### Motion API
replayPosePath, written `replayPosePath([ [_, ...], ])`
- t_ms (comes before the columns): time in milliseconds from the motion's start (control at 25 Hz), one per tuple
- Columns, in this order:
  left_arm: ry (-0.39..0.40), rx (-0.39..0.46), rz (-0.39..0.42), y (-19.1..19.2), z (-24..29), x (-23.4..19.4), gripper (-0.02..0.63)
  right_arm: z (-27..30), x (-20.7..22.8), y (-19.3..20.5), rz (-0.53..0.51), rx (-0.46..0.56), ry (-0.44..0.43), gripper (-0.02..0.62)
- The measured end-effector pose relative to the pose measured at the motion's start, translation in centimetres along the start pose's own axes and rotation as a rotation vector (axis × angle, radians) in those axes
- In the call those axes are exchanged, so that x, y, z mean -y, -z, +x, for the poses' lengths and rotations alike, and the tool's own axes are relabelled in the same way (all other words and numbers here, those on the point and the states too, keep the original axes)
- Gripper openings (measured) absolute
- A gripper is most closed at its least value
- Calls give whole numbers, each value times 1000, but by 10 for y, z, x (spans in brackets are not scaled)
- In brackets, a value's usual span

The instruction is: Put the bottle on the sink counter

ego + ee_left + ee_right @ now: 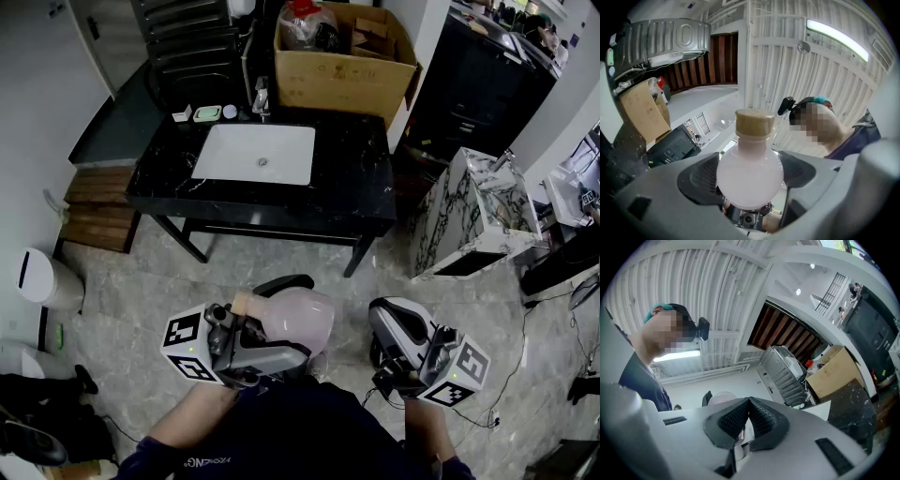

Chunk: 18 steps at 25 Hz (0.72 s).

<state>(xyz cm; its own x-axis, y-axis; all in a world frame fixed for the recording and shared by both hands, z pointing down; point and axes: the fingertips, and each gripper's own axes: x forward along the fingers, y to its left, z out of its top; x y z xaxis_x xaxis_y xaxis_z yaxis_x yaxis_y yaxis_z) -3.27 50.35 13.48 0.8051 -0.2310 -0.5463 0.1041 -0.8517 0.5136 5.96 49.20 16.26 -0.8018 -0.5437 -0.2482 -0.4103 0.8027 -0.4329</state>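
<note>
A round pale-pink bottle (305,314) with a tan cap (246,304) lies sideways in my left gripper (281,330), low in the head view, close to the person's body. In the left gripper view the bottle (750,164) fills the gap between both dark pads (701,180), cap pointing away, and the wide-set jaws are shut on it. My right gripper (392,323) hovers to the right at the same height; its ribbed pads (761,418) meet at the tips with nothing between them. The black marble sink counter (352,178) with a white basin (255,153) stands further ahead across the floor.
A faucet (262,98) and small toiletries (208,113) sit at the counter's back edge. Behind it rests an open cardboard box (342,66). A white marbled block (473,211) stands right of the counter, a white bin (42,277) at the left, cables on the floor at right.
</note>
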Motion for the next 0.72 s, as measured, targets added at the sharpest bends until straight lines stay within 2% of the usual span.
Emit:
replayPosePath([
  [720,-8,-11,-9,14,12,-12,391,-7,10,-2,-30,-14,2,28],
])
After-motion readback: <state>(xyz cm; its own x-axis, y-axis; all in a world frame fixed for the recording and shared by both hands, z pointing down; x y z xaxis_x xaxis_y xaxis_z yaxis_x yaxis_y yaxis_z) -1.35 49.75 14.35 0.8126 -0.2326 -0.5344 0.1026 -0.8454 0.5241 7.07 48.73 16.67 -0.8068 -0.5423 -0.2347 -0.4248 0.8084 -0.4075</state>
